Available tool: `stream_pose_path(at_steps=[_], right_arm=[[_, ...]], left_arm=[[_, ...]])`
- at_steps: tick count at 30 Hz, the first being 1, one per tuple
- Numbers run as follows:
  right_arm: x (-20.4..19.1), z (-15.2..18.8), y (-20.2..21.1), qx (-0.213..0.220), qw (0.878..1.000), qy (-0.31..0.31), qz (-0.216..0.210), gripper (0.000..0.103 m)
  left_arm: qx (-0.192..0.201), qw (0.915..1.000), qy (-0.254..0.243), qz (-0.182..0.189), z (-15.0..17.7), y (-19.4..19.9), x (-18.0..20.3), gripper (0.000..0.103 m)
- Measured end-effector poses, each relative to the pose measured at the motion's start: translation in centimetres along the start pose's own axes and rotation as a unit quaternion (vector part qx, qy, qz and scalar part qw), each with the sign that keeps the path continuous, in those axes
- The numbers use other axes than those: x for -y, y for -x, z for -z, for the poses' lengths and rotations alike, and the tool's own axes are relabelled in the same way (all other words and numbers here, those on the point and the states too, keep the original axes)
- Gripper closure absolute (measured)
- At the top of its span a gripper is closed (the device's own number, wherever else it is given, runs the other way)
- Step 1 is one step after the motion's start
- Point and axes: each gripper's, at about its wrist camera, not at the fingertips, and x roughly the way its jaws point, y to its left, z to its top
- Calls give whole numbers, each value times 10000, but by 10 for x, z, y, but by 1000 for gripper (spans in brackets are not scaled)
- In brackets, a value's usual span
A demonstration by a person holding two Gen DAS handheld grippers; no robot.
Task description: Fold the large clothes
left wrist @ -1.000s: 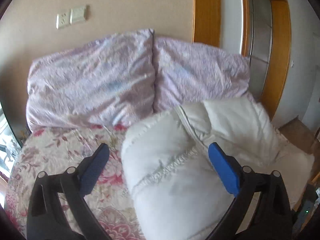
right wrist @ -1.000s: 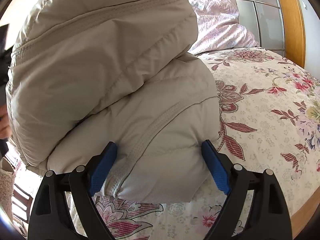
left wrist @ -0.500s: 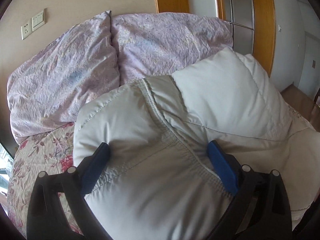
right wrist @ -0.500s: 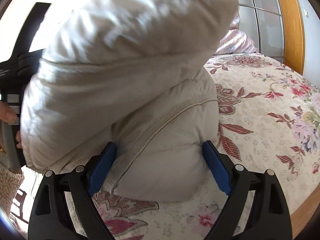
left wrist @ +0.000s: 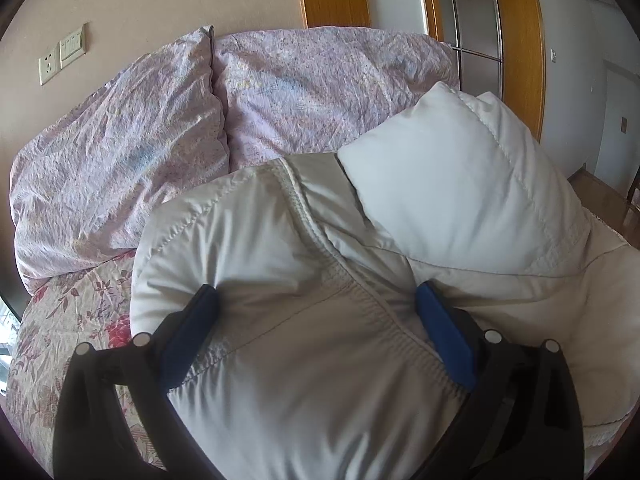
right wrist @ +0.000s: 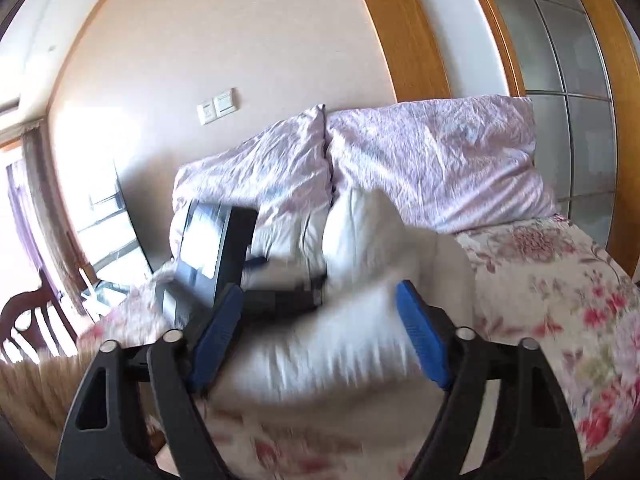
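Bed [left wrist: 72, 320] with pillows [left wrist: 160, 140]; our left tongs [left wrist: 316, 320] spread around the bundled jacket [left wrist: 320, 280], right tongs [right wrist: 320, 320] spread, blurred. Folding looks mostly done.

Daylight enters from the left of the right wrist frame, where the window [right wrist: 24, 216] blows out to glare. Motion blur smears the white jacket [right wrist: 360, 280] there. The left wrist view is sharp and evenly lit; fisheye bends both frames' edges.

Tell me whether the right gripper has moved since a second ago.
Yes. The right gripper has swung up and away from the jacket: the pillows and wall switch now fill its view.
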Motion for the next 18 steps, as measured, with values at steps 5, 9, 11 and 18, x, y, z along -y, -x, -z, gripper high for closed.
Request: stream_pose_path(at_steps=[5,9,11,18], right_arm=[[16,-52,-65,-413,9969,-644,-186,59],[19,-67,-108,-763,9934,-858,-53,72],[23,-67,-122,-883,9916,-941,69,77],[38,-56,-147,-1080,9881,-796,757,81]], left_arm=[[30,10000,36,28,1,0,-1,5],[41,10000,46,38,1,1,-1,5],[45,10000,54,45,1,1,-1,5],[60,9999,100,80,2,1,0,5]])
